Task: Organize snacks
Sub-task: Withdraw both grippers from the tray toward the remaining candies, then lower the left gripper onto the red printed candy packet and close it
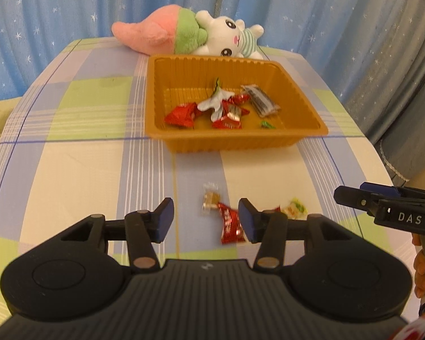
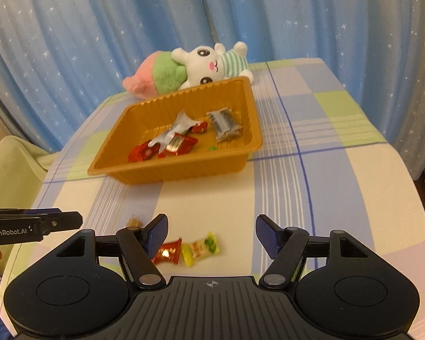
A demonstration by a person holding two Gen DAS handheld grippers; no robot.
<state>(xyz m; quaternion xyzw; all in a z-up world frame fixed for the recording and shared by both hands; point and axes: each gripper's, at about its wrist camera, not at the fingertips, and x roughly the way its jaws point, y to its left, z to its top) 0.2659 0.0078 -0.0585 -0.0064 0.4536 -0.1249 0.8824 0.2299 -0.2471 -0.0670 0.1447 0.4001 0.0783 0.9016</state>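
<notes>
The left gripper [image 1: 206, 221] hovers low over the near part of the tabletop [image 1: 70, 175], level and aimed forward, its blue-padded fingers [image 1: 165, 219] spread wide and holding nothing. A red candy [image 1: 231, 222] lies on the cloth between them, close against the inner face of the right finger; whether they touch is unclear. Just past it lies a clear-wrapped candy [image 1: 209, 199], and beside the red one, toward the right, a yellow candy [image 1: 296, 208].

The right gripper [image 2: 211, 235] hangs alongside at a similar height, also level and facing forward, fingers [image 2: 266, 236] wide apart and empty. In its view the red candy [image 2: 167, 252] sits by its left finger, with the yellow candy [image 2: 201, 248] touching it and lying within the gap. In the left view the right gripper [image 1: 354, 198] enters from the right edge, seen side-on, with a hand [image 1: 420, 272] below it.

Farther on, mid-tabletop, stands an orange tray [image 1: 229, 144]. Inside lie several red packets [image 1: 181, 116], a crumpled silver wrapper [image 1: 215, 103], a grey bar pack [image 1: 259, 99] and a small green sweet [image 1: 267, 125].

Behind the tray a plush rabbit [image 1: 226, 38] lies on its side with a pink and green carrot plush [image 1: 155, 34]. A blue starred curtain [image 1: 70, 8] hangs at the back.
</notes>
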